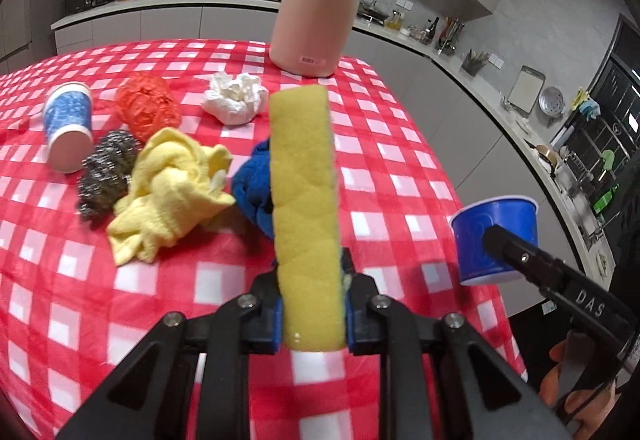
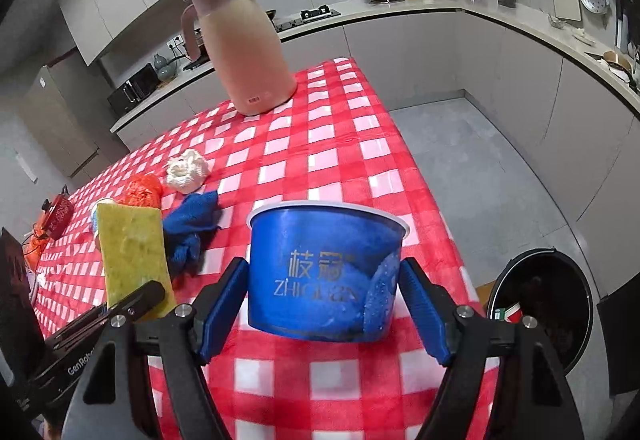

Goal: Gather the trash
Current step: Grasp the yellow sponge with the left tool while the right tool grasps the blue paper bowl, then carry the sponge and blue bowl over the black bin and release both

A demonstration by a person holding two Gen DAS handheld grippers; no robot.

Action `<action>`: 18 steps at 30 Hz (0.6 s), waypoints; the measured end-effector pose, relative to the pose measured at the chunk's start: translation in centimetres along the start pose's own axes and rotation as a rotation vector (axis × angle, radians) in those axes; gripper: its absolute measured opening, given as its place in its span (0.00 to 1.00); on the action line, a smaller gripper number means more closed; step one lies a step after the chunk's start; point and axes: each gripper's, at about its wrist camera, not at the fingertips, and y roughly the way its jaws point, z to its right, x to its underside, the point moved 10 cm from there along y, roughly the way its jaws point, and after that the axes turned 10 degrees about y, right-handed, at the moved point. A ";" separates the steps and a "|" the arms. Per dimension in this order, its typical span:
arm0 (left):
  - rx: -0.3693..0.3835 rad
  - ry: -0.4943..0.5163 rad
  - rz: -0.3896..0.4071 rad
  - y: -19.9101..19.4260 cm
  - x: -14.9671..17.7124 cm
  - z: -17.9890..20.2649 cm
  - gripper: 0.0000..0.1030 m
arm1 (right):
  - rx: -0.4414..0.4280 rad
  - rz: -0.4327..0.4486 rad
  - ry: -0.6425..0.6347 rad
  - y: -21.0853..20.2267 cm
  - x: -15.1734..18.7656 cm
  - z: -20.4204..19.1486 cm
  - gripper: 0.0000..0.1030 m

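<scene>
Right wrist view: a blue paper bowl [image 2: 324, 272] is seen at centre frame between the blue pads of the right gripper [image 2: 324, 304]; the pads stand just beside its sides, and whether they press it cannot be told from either view. Gold Chinese characters are printed on the bowl, with Latin letters beneath that begin "ZHI"; the rest is too worn to be read. At lower right of this view a black trash bin [image 2: 540, 304] is seen on the floor beside the desk [image 2: 344, 160], with scraps inside.

In the left wrist view, one yellow sponge [image 1: 306, 208] is held upright, clamped between the pads of the left gripper [image 1: 312, 314]. "DAS" is read on the right gripper's arm at lower right of that frame, and "GenRobo" is read on the left gripper's body at lower left of the right wrist view.

On the red-and-white checked desk are counted: one pink jug [image 1: 320, 4] with a small barcode label at upper centre, one blue patterned paper cup [image 1: 68, 128] lying on its side at left, one orange plastic bag [image 1: 146, 106], one crumpled white tissue [image 1: 236, 98], one steel scourer [image 1: 106, 170], one yellow cloth [image 1: 172, 192] and one blue cloth [image 1: 254, 186] just behind the sponge.
</scene>
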 end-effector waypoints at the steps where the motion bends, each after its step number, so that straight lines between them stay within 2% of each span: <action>1: 0.010 -0.002 -0.006 -0.2 0.4 -0.2 0.23 | -0.002 0.000 0.004 -0.3 0.4 -0.3 0.76; 9: 0.013 0.014 -0.024 -1.8 2.4 -2.1 0.24 | 0.009 -0.011 0.006 -1.2 3.7 -2.3 0.76; 13: 0.007 0.011 -0.057 -1.5 3.6 -3.1 0.28 | 0.006 -0.031 0.013 -0.8 5.0 -2.9 0.76; 15: -0.001 -0.002 -0.074 -1.3 4.1 -3.7 0.34 | 0.009 -0.031 0.010 -0.8 5.1 -3.2 0.76; 16: -0.001 -0.013 -0.078 -1.3 4.4 -4.1 0.41 | 0.009 -0.033 0.007 -0.6 5.2 -3.4 0.76; 18: -0.009 -0.021 -0.074 -1.4 4.5 -4.5 0.44 | 0.007 -0.038 0.004 -0.3 5.3 -3.7 0.76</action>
